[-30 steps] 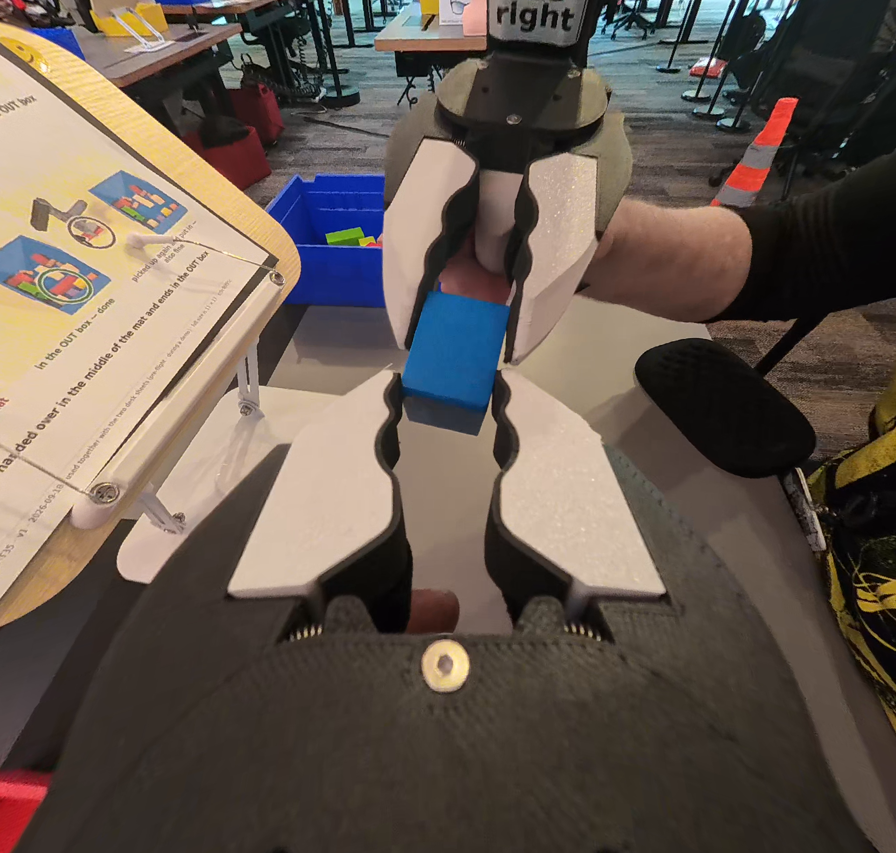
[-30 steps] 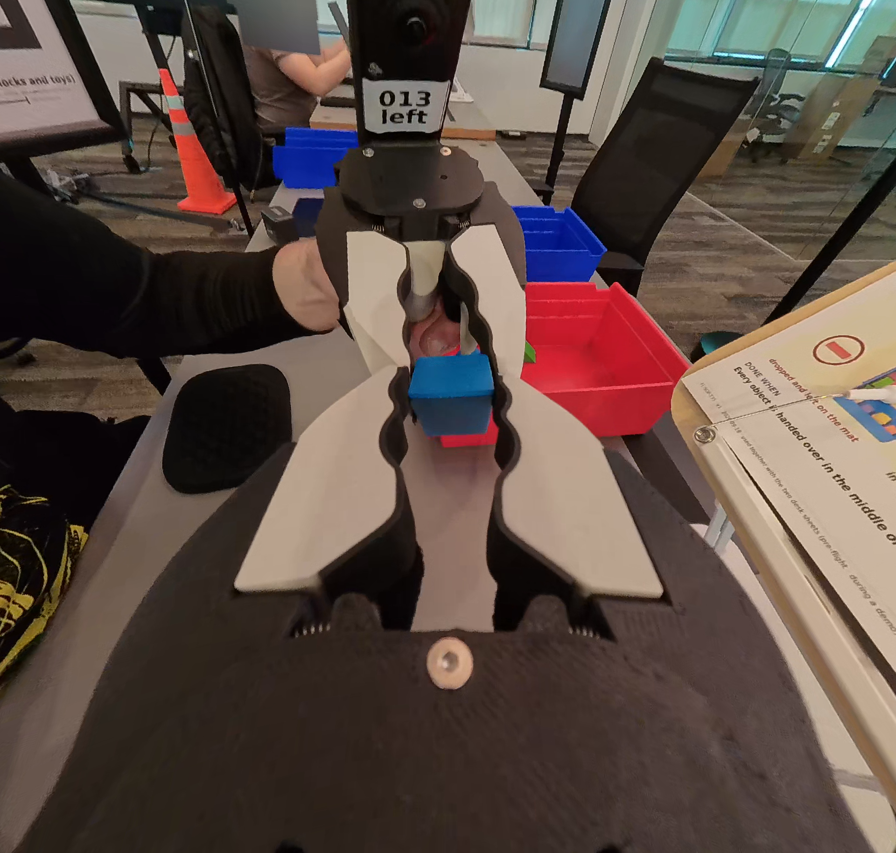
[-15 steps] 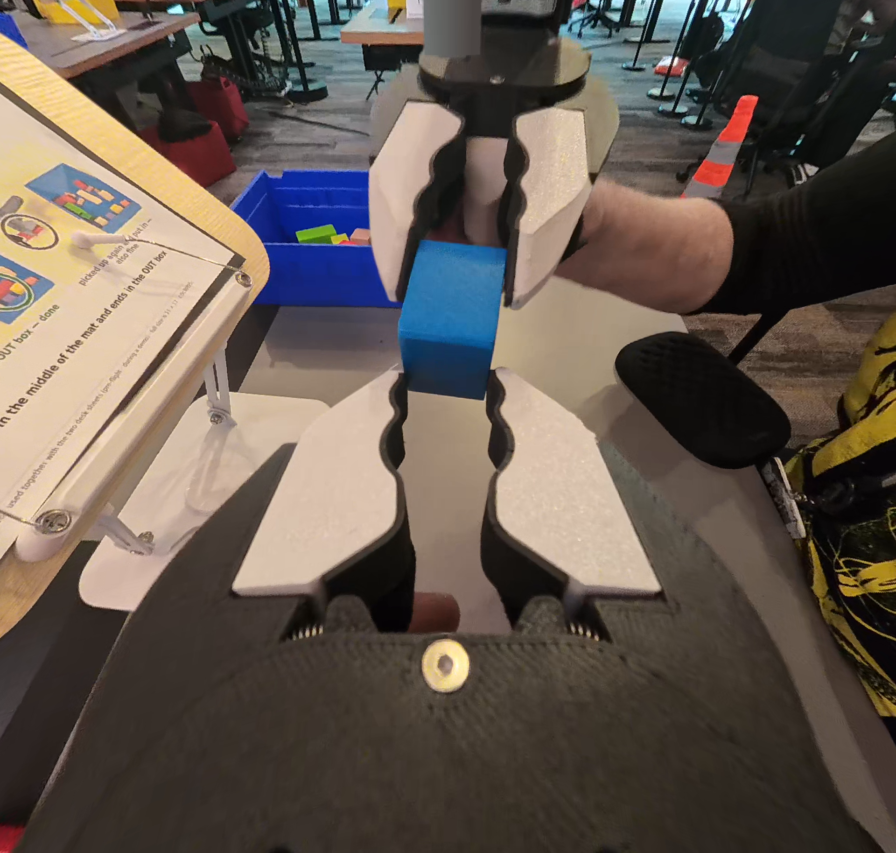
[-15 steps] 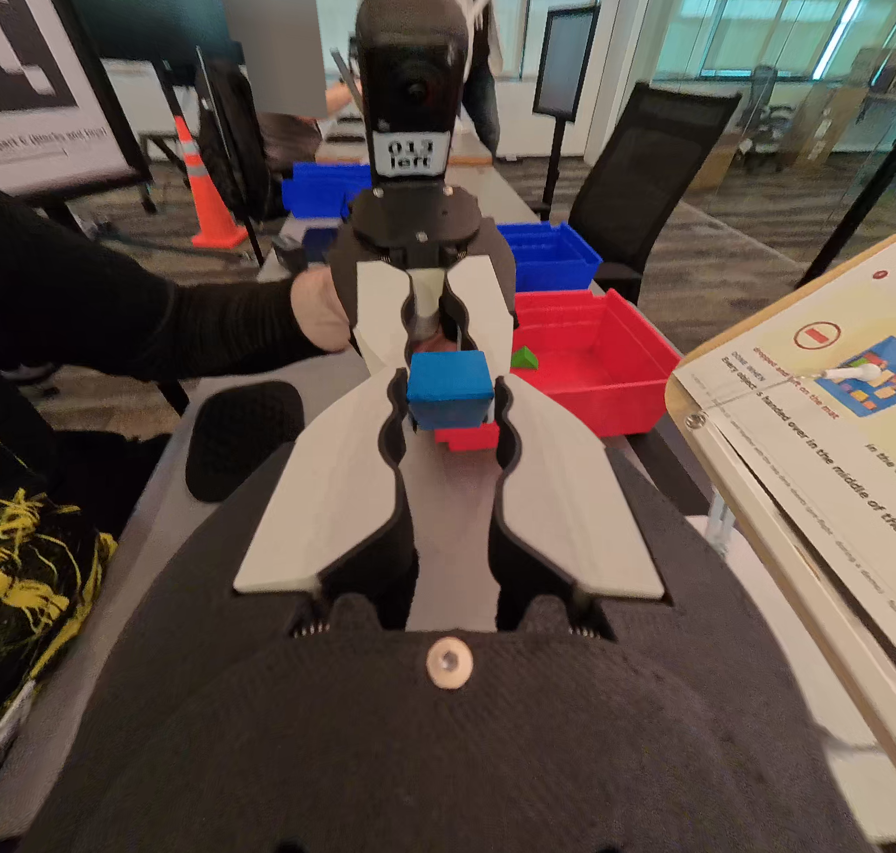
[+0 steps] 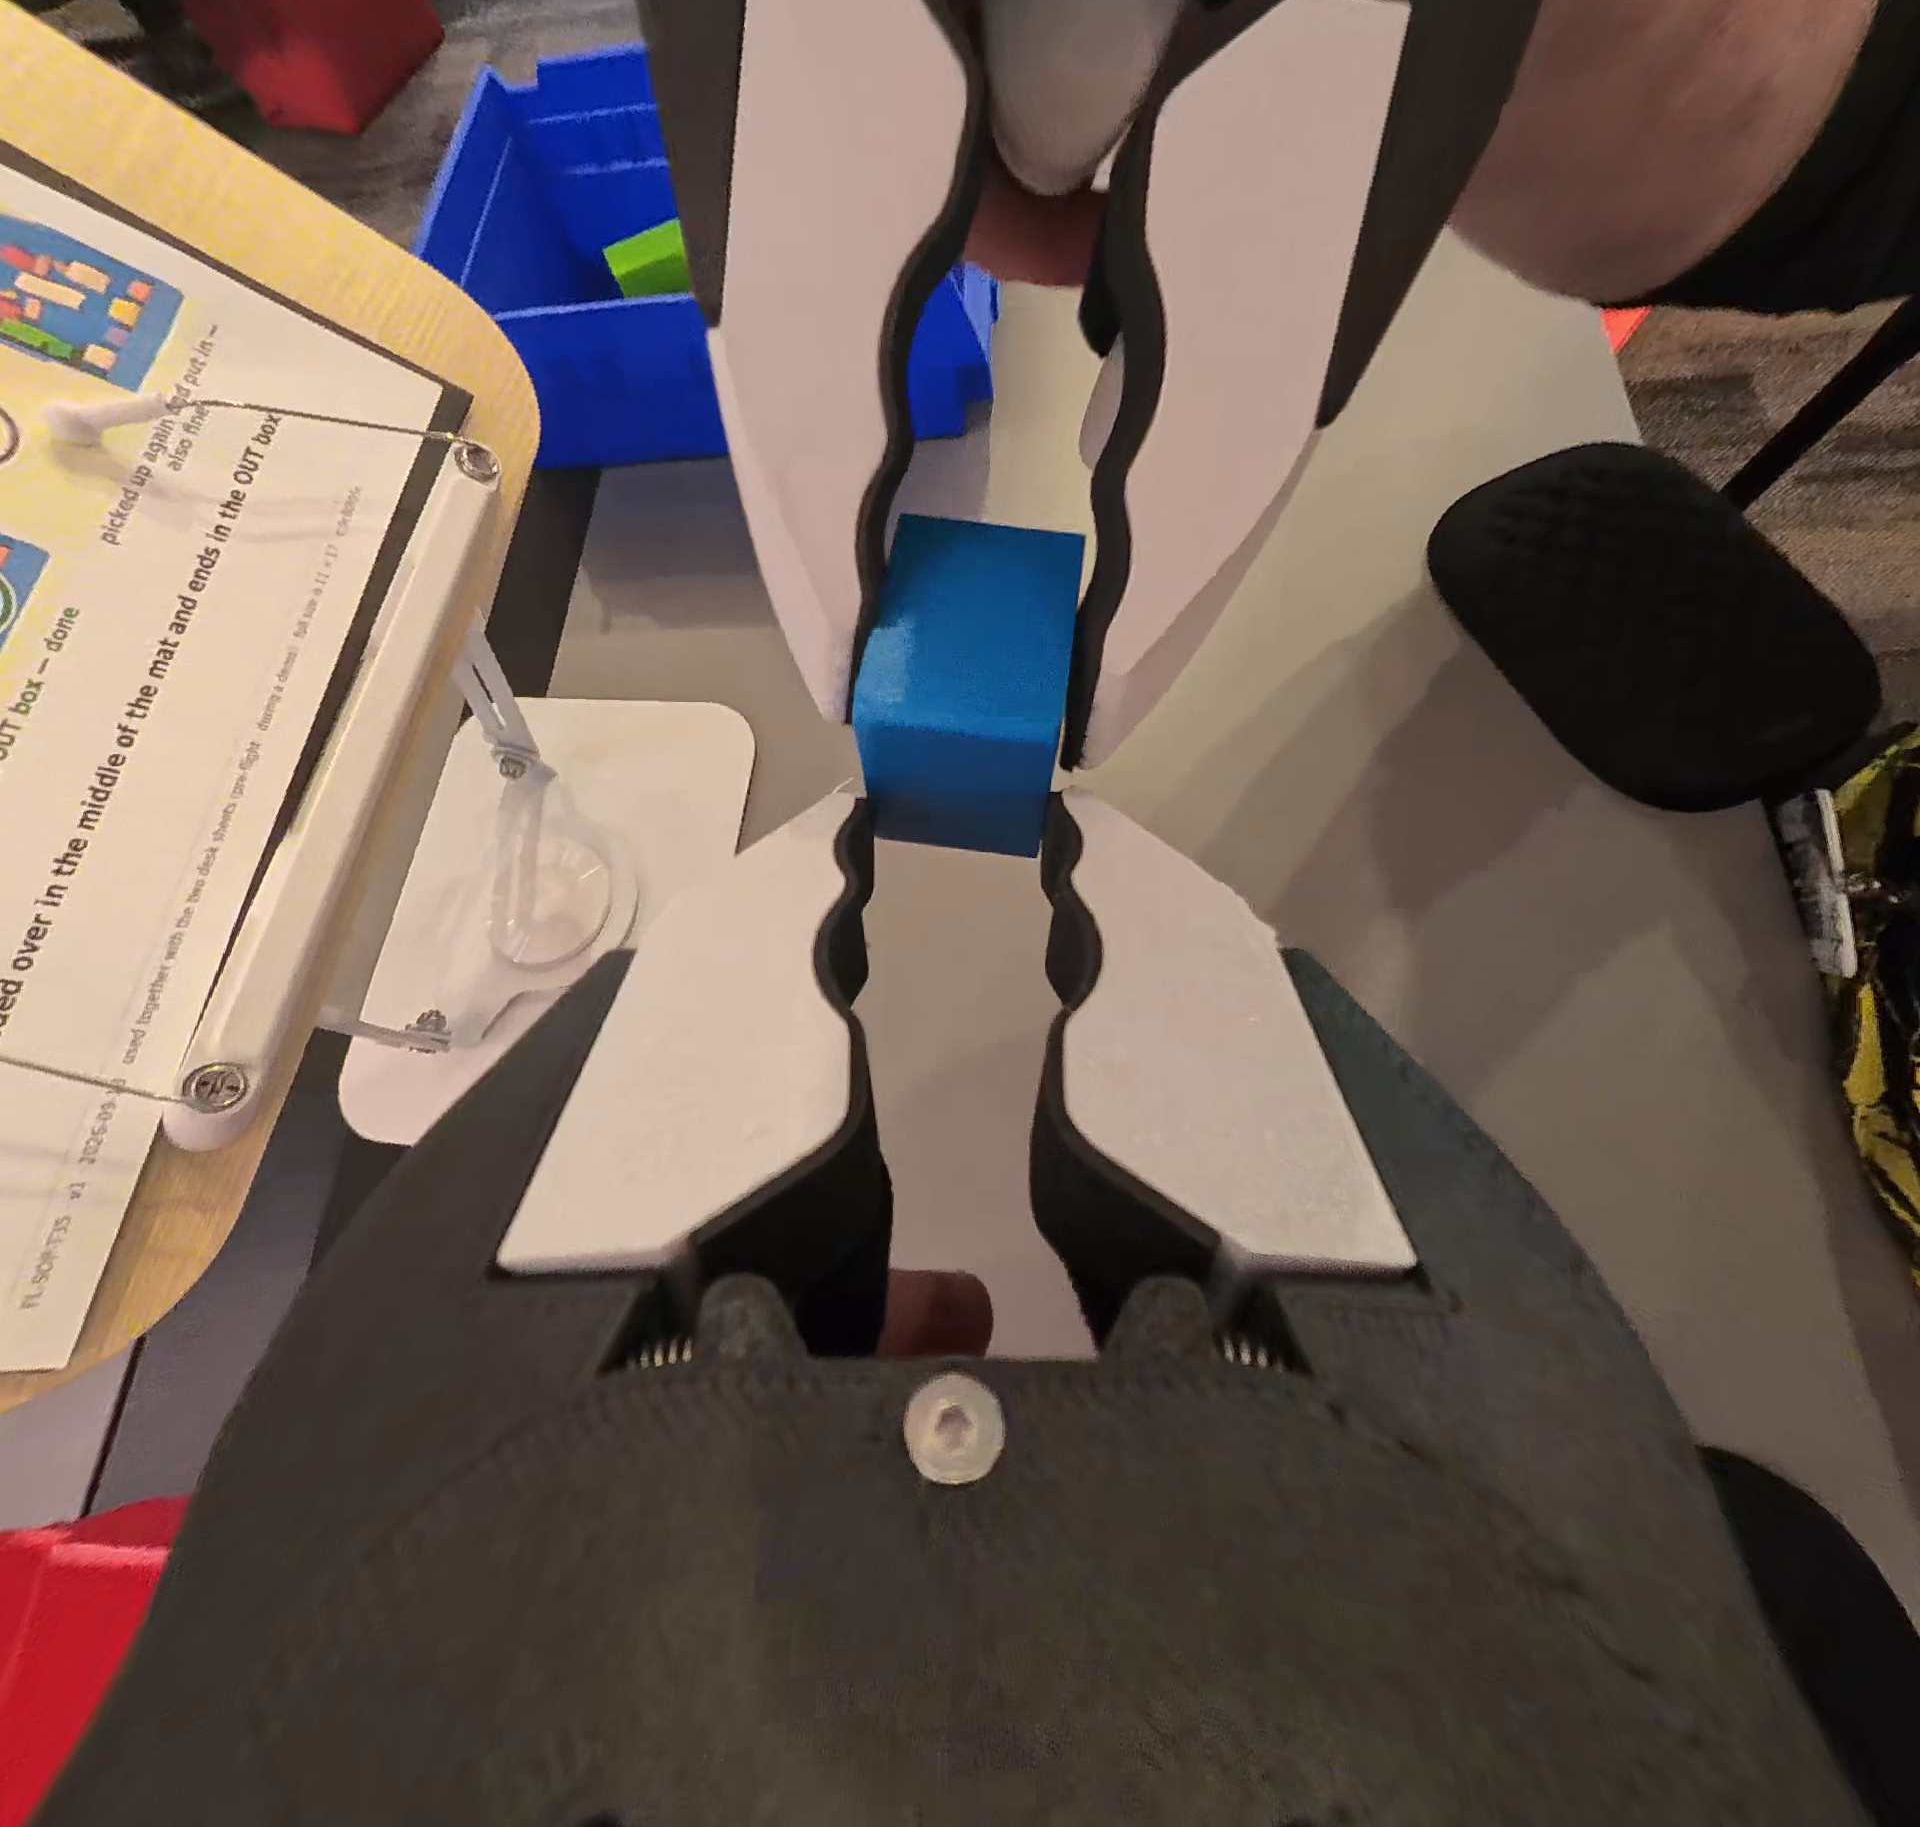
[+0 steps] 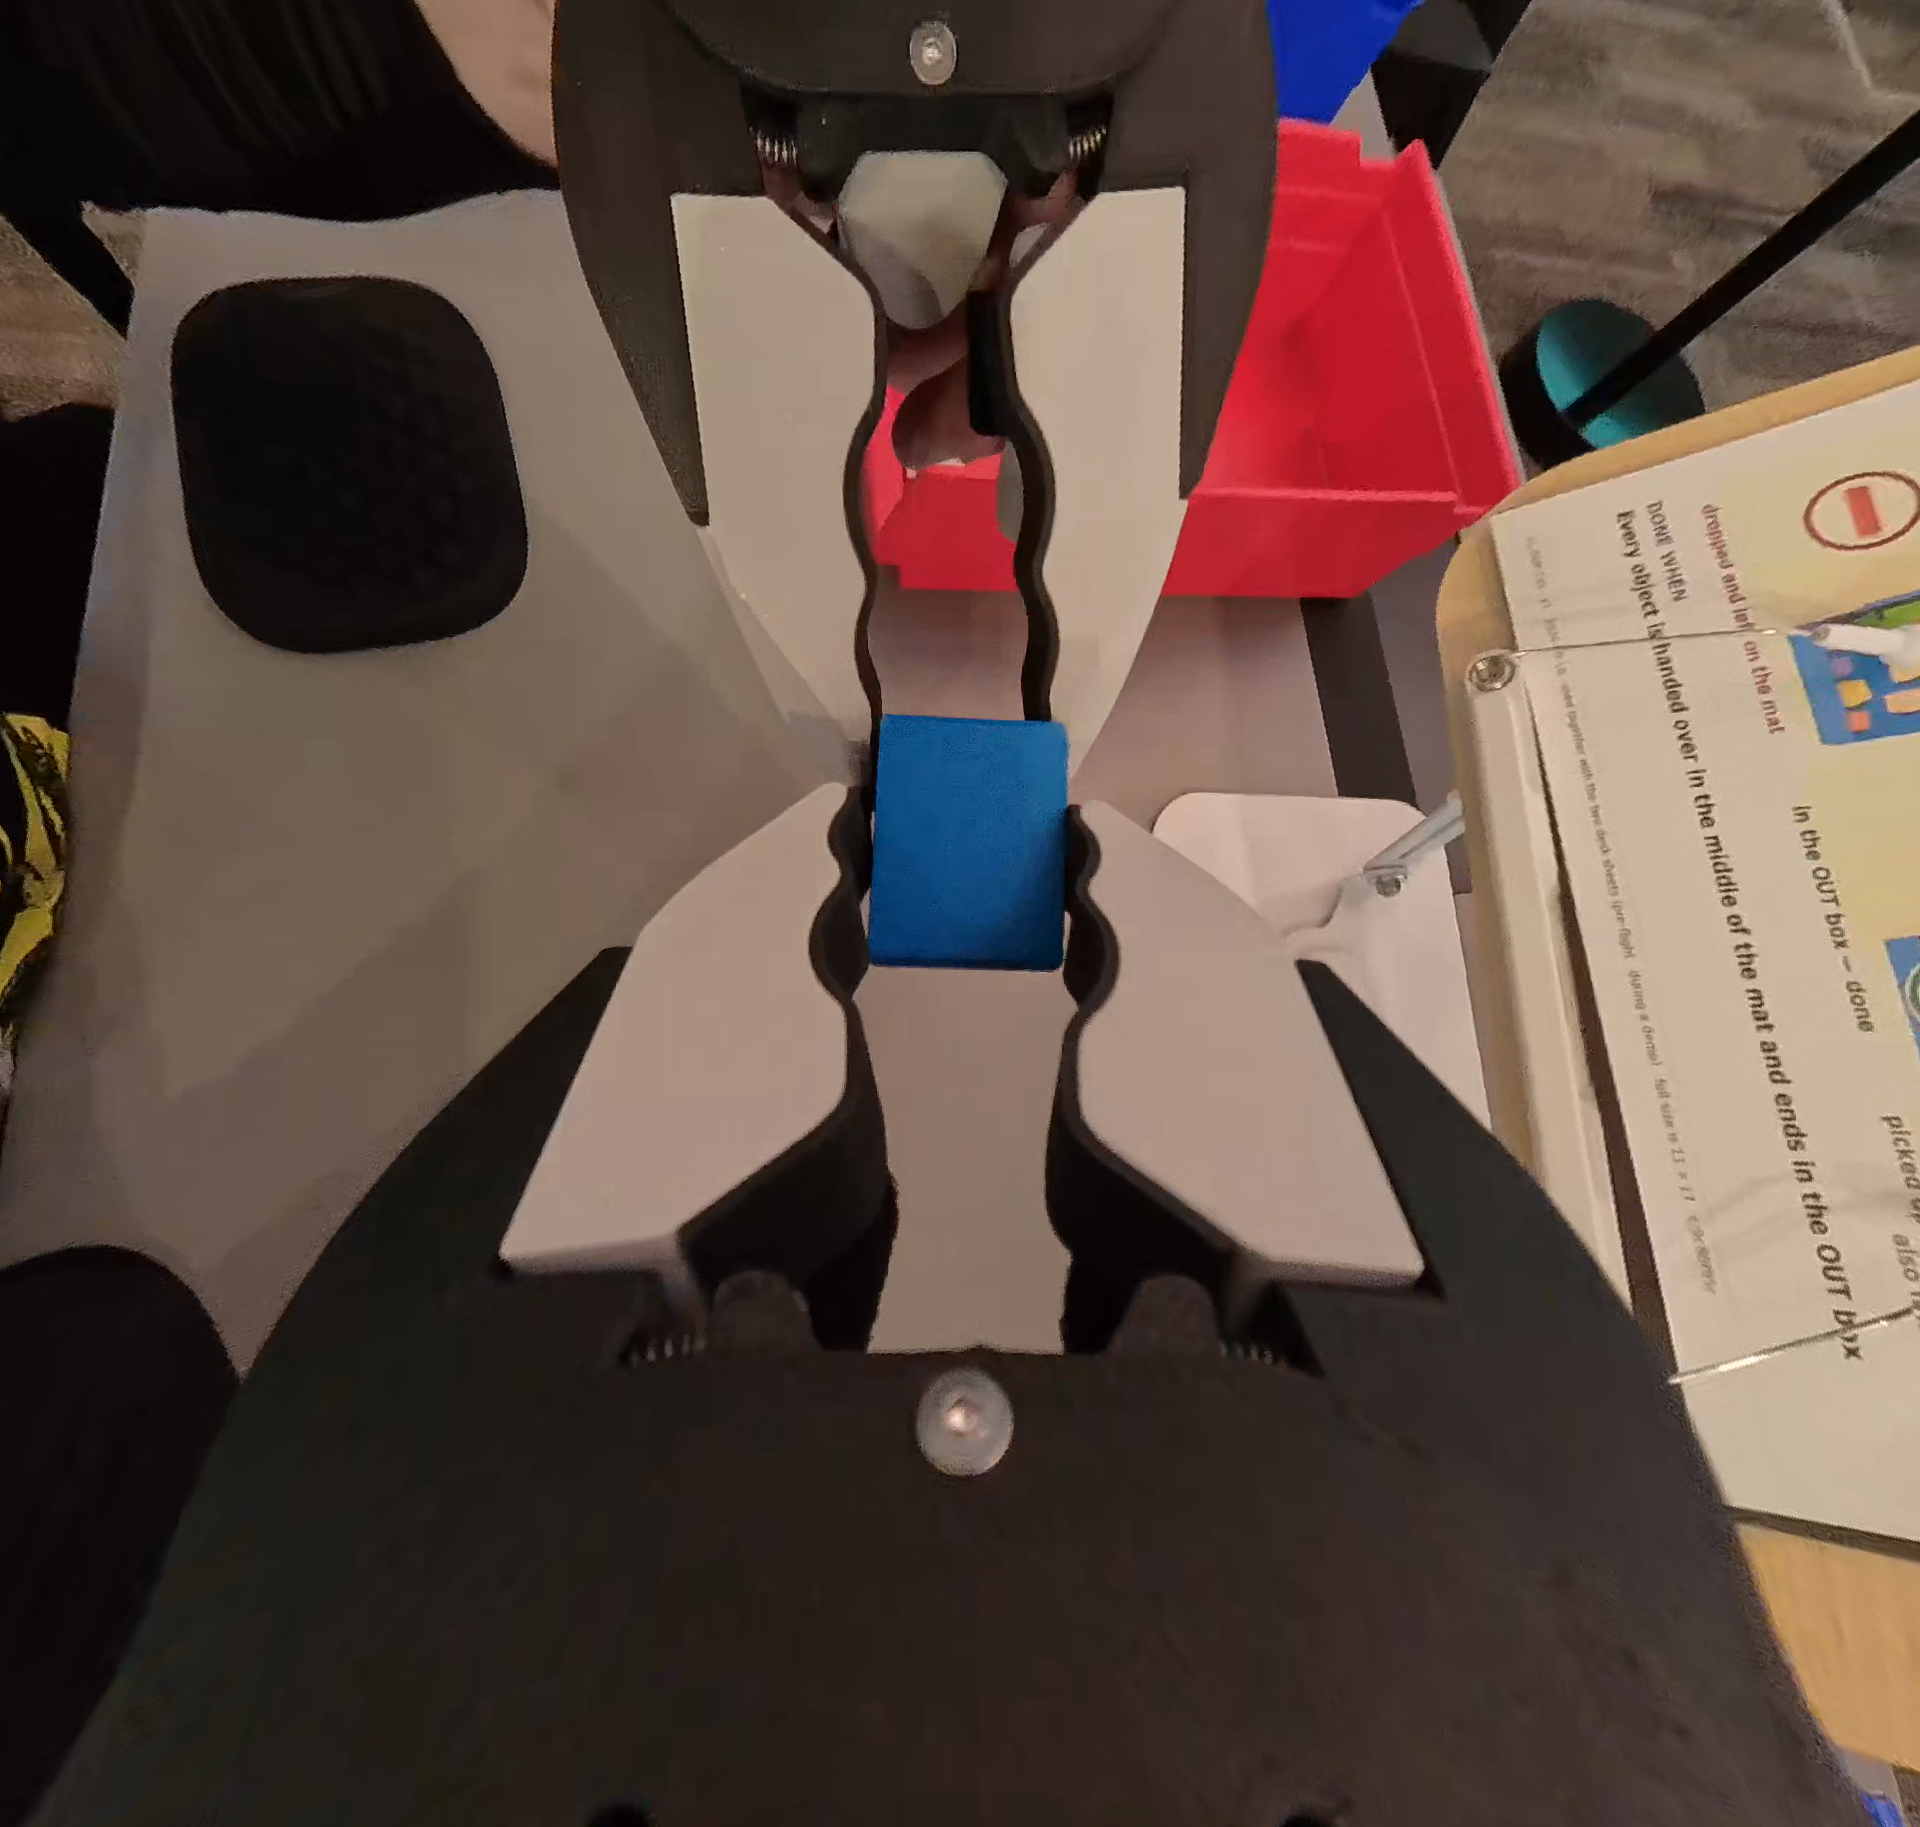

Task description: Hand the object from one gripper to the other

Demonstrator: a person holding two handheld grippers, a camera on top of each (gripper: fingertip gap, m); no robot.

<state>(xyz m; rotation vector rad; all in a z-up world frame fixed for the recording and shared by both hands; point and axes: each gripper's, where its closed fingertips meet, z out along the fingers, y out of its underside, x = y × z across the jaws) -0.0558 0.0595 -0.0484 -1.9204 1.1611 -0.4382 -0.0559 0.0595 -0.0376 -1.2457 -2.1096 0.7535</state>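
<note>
Blue block (image 6: 966, 842): matt, faintly grainy, looks like printed plastic. Fingers (image 6: 1226, 1050): flat white matt faces, black wavy rubbery-looking pads. Gripper bodies (image 5: 935, 1621): black, rough layered print texture, one shiny metal screw (image 5: 953, 1444) each. Table (image 6: 364, 842): smooth grey, slight sheen. Black pad (image 6: 343, 468): matt, dimpled mesh. Red bin (image 6: 1351, 406) and blue bin (image 5: 582, 323): smooth moulded plastic, ribbed. Board (image 5: 312, 343): pale wood grain, under a matt paper sheet (image 5: 208, 634).

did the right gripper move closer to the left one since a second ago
Yes. In the left wrist view the right gripper now covers much of the blue bin, nearly tip to tip with the left gripper around the blue block.
</note>
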